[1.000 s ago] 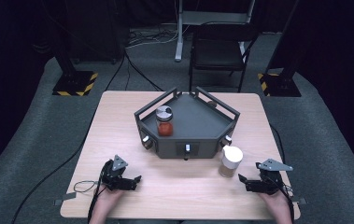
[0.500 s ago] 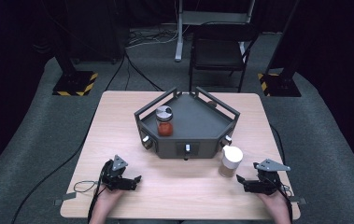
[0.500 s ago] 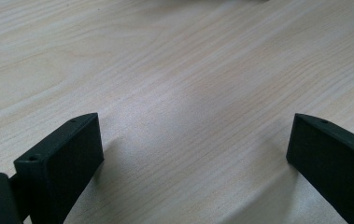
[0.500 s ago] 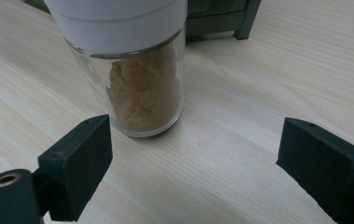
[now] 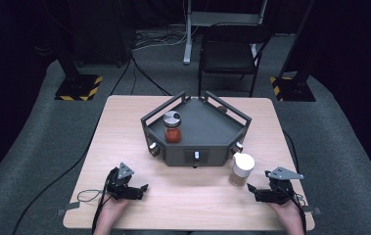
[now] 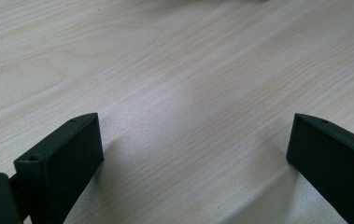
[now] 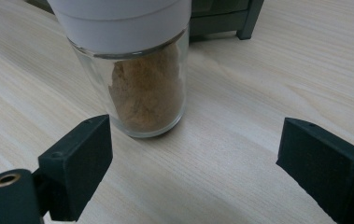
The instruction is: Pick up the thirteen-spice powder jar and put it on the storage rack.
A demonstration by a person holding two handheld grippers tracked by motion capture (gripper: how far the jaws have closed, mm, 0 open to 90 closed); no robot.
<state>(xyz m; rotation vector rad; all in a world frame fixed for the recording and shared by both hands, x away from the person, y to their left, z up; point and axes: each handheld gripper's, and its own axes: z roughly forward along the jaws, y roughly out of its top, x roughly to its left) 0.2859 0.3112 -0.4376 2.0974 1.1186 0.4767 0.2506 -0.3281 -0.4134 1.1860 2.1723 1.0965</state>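
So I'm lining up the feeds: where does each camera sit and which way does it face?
High view: above the person's side, facing forward and down on the table; forearms and both claws show.
Left gripper view: on the left claw, facing bare tabletop; its open jaws show.
Right gripper view: on the right claw, facing the white-lidded jar; open jaws show.
Shared: high and right views show that jar.

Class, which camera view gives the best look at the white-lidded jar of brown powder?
The right gripper view: the white-lidded jar stands close ahead, glass and powder clear. The high view shows it small, beside the grey tray.
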